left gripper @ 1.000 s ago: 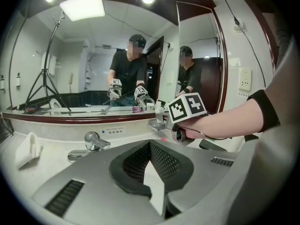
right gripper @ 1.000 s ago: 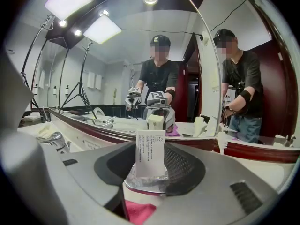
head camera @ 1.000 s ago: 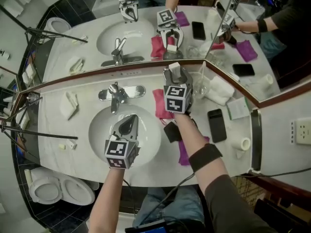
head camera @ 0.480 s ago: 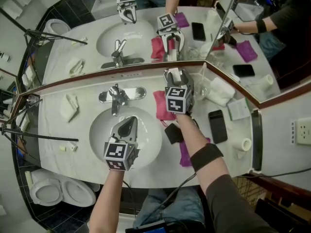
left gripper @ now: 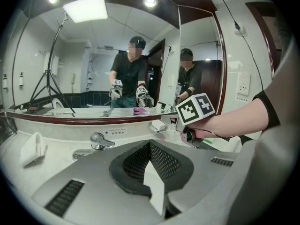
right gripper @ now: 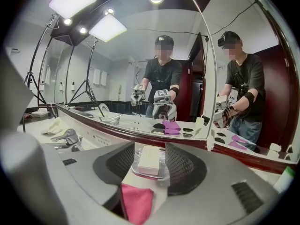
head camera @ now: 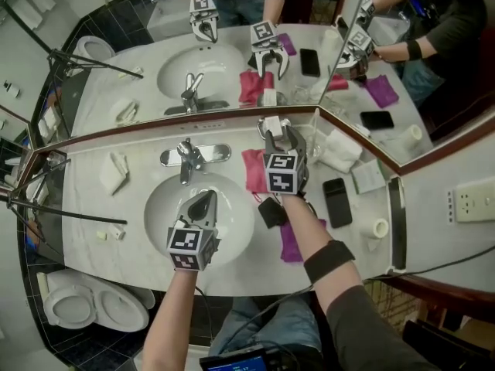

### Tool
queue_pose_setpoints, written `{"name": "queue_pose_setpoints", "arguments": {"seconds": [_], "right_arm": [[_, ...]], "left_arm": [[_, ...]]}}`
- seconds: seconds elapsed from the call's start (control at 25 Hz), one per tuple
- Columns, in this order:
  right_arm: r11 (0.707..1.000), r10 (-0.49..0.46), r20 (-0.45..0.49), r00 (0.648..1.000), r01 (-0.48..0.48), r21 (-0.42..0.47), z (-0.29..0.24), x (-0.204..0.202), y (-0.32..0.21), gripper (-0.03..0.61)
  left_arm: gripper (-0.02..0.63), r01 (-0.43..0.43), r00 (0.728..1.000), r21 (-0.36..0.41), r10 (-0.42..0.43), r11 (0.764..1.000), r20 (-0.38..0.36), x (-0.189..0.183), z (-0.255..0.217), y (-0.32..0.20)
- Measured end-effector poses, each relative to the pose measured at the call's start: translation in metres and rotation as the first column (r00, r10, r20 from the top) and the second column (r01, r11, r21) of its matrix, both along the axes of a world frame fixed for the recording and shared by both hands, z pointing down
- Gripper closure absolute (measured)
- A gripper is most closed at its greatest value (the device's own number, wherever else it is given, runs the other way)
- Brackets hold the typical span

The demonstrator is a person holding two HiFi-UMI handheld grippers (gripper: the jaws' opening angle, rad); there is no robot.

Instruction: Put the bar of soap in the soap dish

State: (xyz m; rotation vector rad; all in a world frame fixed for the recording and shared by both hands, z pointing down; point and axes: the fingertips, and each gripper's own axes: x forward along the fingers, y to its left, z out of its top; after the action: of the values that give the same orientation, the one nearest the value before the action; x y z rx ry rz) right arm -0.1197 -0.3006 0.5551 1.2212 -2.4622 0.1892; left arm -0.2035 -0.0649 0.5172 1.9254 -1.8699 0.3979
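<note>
The white bar of soap lies flat in a clear soap dish at the back of the counter, against the mirror. My right gripper is open. Its jaws have just been opening. The soap sits in the gap at its fingertips, and neither pad presses on it. My left gripper hangs shut and empty over the sink basin. From the left gripper view the soap on its dish shows beside the right gripper's marker cube.
A pink cloth lies right under the right gripper. A black phone, a small black object and a purple cloth lie near the right arm. A faucet, a glass and a folded white towel stand by the mirror.
The right gripper's jaws stand a little wider around the soap, which stays in the dish. The left gripper has kept still over the basin.
</note>
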Motion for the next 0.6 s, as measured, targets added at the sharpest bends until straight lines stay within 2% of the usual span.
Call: {"name": "queue_pose_setpoints", "arguments": {"seconds": [0.16, 0.4, 0.52, 0.6], "right_arm": [[0.999, -0.043, -0.006, 0.999, 0.043, -0.003, -0.023, 0.010, 0.030, 0.375], [0.995, -0.096, -0.008, 0.995, 0.095, -0.022, -0.052, 0.042, 0.082, 0.510], [0.994, -0.107, -0.011, 0.994, 0.106, -0.039, -0.058, 0.067, 0.105, 0.553], [0.992, -0.115, -0.019, 0.993, 0.115, -0.045, -0.062, 0.086, 0.119, 0.560]], "left_arm": [[0.614, 0.009, 1.000, 0.018, -0.009, 1.000, 0.005, -0.003, -0.017, 0.013], [0.614, 0.029, 1.000, 0.031, -0.029, 0.999, -0.006, -0.008, -0.036, 0.043], [0.614, 0.041, 0.999, 0.039, -0.040, 0.998, -0.013, -0.011, -0.044, 0.058], [0.614, 0.043, 0.999, 0.046, -0.043, 0.998, -0.016, -0.012, -0.048, 0.068]]}}
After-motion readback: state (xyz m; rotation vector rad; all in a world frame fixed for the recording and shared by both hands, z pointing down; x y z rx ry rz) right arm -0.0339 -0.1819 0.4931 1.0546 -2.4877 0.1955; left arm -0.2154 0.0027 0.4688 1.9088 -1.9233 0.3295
